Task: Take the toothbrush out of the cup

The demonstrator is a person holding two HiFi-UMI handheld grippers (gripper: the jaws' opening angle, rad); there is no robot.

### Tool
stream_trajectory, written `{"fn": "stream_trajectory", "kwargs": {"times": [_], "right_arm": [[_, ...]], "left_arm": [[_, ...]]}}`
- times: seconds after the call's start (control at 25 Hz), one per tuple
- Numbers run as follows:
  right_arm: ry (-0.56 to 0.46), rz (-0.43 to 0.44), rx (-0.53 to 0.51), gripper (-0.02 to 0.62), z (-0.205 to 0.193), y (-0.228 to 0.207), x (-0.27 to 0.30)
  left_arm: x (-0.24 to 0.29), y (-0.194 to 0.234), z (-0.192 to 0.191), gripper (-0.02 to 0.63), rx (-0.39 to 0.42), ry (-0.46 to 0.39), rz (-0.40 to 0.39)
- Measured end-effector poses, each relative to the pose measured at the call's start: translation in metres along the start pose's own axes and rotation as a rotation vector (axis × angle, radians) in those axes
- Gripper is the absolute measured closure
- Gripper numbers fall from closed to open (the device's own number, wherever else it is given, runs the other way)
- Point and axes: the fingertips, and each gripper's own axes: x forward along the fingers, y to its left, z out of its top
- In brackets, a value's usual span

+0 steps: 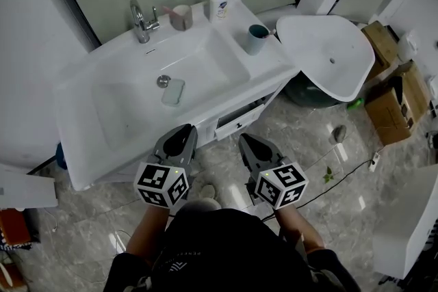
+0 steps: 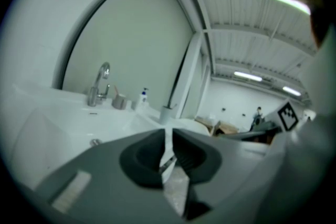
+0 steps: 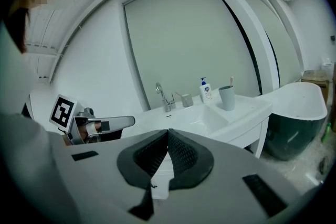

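The washbasin [image 1: 123, 113] is white all over, and its tap [image 1: 140, 20] is shiny chrome. The cup [image 1: 258, 38] on the right is dull blue-grey. The toothbrush [image 3: 231, 81] in it looks pink at the tip, though it is tiny. A second cup [image 1: 181, 17] is brownish pink. The soap bottle [image 1: 219, 3] is white with a blue pump. The floor [image 1: 342, 229] is grey marbled tile. The left gripper [image 1: 186, 130] and right gripper [image 1: 243, 139] are grey, and their cubes carry black-and-white square markers.

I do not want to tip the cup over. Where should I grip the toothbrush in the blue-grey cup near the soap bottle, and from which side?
Grip the short end of the toothbrush that shows above the rim of the cup; the rest is inside. Best come from above: it stands nearly upright, and the cup wall blocks any lower grip from the side.
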Motion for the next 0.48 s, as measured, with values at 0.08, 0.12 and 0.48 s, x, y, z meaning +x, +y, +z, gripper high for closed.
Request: {"fn": "stream_trajectory", "kwargs": {"times": [0.08,0.12,0.48], "right_arm": [[0.0,0.003,-0.003,0.594,0.005,0.001,0.011],[-0.001,0.004,-0.006,0.594,0.007,0.002,0.016],[0.025,0.002,-0.01,0.594,0.021,-0.024,0.046]], "left_arm": [[0.006,0.01,0.003,0.571,0.005,0.005,-0.004],[0.009,0.015,0.006,0.569,0.009,0.006,-0.004],[0.046,0.038,0.015,0.544,-0.004,0.023,0.025]]}}
